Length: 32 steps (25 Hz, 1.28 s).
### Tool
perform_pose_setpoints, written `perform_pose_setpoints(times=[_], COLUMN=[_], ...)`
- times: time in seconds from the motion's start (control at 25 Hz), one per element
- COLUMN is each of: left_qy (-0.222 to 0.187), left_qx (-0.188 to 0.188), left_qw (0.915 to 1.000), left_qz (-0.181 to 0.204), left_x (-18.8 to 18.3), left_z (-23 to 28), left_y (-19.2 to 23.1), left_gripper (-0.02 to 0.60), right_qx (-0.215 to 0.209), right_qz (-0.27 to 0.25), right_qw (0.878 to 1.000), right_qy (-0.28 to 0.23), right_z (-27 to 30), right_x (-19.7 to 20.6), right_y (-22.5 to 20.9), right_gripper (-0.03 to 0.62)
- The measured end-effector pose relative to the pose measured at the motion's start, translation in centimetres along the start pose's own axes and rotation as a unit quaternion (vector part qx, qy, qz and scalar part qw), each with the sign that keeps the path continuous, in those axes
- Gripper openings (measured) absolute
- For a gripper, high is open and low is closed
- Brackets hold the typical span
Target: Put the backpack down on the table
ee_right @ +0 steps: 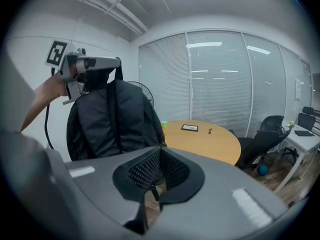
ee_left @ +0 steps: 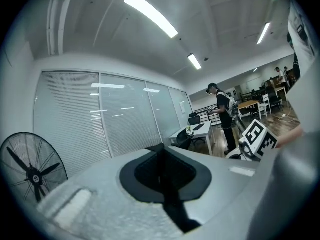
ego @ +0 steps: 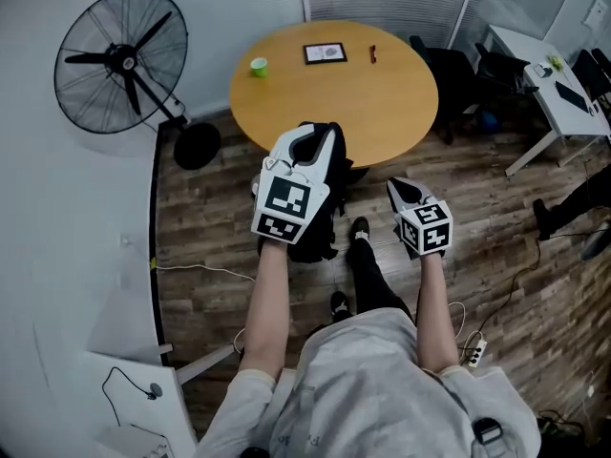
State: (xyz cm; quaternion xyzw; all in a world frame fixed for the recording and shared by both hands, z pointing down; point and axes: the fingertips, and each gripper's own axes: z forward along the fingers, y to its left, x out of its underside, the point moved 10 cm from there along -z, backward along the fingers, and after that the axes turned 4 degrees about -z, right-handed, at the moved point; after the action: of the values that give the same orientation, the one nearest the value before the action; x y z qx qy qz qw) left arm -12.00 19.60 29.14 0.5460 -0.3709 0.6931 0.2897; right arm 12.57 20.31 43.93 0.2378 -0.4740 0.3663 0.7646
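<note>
HEAD VIEW: The left gripper (ego: 304, 151), jaws clamped on the top of the black backpack (ego: 323, 219), holds it hanging just short of the round table's (ego: 382, 113) near edge. Bare wood lies ahead of it; a green cup (ego: 259, 66), a framed card (ego: 325, 53) and a pen (ego: 373, 53) sit at the far rim. The right gripper (ego: 399, 191), to its right, hangs over open floor.

LEFT GRIPPER VIEW: Jaws pinched shut on a black strap (ee_left: 172, 206); a fan (ee_left: 31, 174) stands to their left.

RIGHT GRIPPER VIEW: Jaws together, nothing between them. The backpack hangs ahead-left, the table edge beyond it. The cup's contents cannot be made out.
</note>
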Motion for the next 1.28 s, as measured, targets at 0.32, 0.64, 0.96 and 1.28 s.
perform_pose_setpoints(times=[0.32, 0.64, 0.96, 1.28], left_qy=[-0.024, -0.027, -0.043, -0.02], left_qx=[0.023, 0.071, 0.12, 0.121], left_qw=[0.9987, 0.9959, 0.9902, 0.9914], left_qz=[0.039, 0.05, 0.057, 0.046], left_x=[-4.0, -5.0, -6.5, -4.8], left_z=[5.7, 16.3, 27.5, 36.0], left_y=[2.5, 3.3, 4.2, 7.9], left_gripper=[0.006, 0.006, 0.006, 0.006], right_qx=[-0.011, -0.026, -0.027, -0.018], right_qz=[0.015, 0.029, 0.009, 0.019], right_qw=[1.0, 0.999, 0.999, 1.0], right_qy=[-0.015, -0.015, -0.015, -0.006], right_z=[4.3, 10.1, 16.0, 21.5], right_x=[-1.2, -2.6, -6.1, -8.9], right_y=[-1.7, -5.5, -11.8, -19.5], right_gripper=[0.0, 0.0, 0.0, 0.0])
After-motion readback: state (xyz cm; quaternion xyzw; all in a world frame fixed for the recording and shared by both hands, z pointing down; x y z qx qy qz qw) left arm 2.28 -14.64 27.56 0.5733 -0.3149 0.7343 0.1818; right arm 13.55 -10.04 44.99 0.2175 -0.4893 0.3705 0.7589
